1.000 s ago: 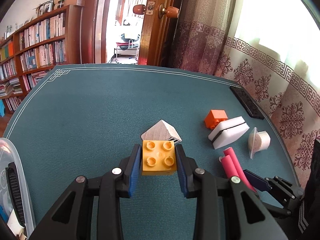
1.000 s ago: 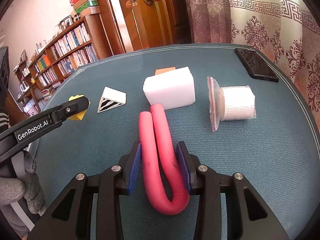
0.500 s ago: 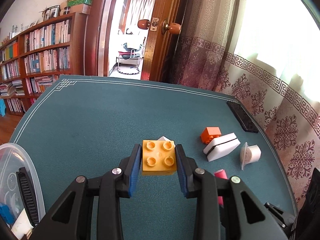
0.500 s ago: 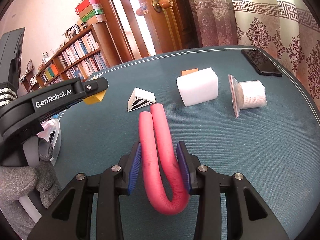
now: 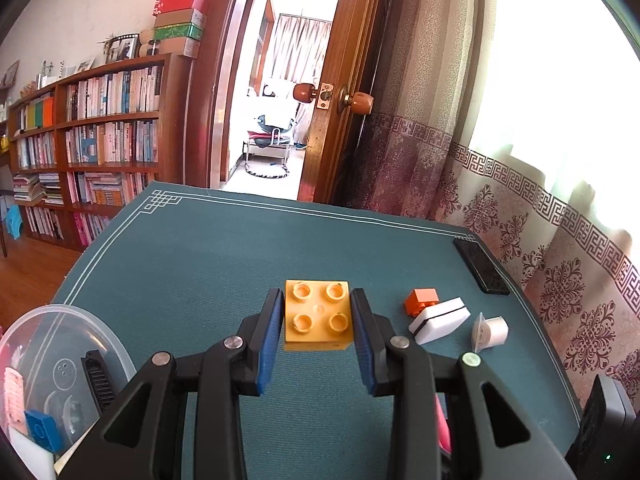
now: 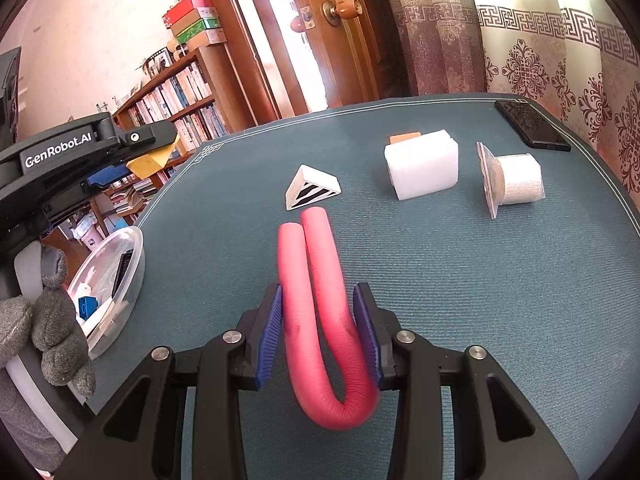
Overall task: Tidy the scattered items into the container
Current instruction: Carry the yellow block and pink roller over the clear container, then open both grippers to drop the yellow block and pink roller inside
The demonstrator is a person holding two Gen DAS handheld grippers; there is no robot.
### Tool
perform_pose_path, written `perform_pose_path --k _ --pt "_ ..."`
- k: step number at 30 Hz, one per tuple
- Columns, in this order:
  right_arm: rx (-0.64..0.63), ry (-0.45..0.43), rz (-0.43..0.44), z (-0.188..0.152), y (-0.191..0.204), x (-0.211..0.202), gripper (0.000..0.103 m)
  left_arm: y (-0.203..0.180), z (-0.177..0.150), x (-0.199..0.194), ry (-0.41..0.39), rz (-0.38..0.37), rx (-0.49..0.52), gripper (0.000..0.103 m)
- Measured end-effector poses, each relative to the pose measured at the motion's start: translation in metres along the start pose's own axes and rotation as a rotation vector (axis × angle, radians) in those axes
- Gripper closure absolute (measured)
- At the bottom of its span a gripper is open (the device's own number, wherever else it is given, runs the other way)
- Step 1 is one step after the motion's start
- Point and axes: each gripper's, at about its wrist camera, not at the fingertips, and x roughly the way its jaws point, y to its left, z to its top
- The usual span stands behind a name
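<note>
Both grippers black plastic — blue ribbed pads (image 6: 273, 332), silver screws, white "GenRobot.AI" lettering (image 6: 59, 150) — grey knit glove (image 6: 48, 328)

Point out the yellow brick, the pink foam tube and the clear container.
yellow brick (image 5: 318, 316), left wrist view, studded top face.
pink foam tube (image 6: 320, 280), right wrist view, right leg of the bend.
clear container (image 6: 134, 252), right wrist view, near rim.

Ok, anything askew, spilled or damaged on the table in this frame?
Nothing spilled or damaged. The one oddity: the pink foam tube in the right tongs is folded into a U. The bagged white gauze roll lies on its side, and a black phone sits at the table edge.
</note>
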Motion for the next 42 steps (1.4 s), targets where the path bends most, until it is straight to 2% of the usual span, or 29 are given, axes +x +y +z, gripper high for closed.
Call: perform_pose_path --k 17,27,36,42 --pt "-0.099 0.001 0.04 -0.005 0.051 -0.004 0.064 0.069 -0.03 -0.053 -0.018 0.088 -0.057 0.066" --pt "-0.151 -0.005 0.109 0.004 0.095 -0.001 0.064 0.117 -0.041 -0.075 -0.017 0.183 -0.095 0.066" --pt "-0.195 0.008 0.185 0.009 0.136 0.011 0.064 0.16 -0.041 -0.084 -0.016 0.226 -0.163 0.066" --pt "-0.226 0.004 0.229 0.015 0.168 0.018 0.064 0.172 -0.039 -0.087 -0.02 0.238 -0.182 0.065"
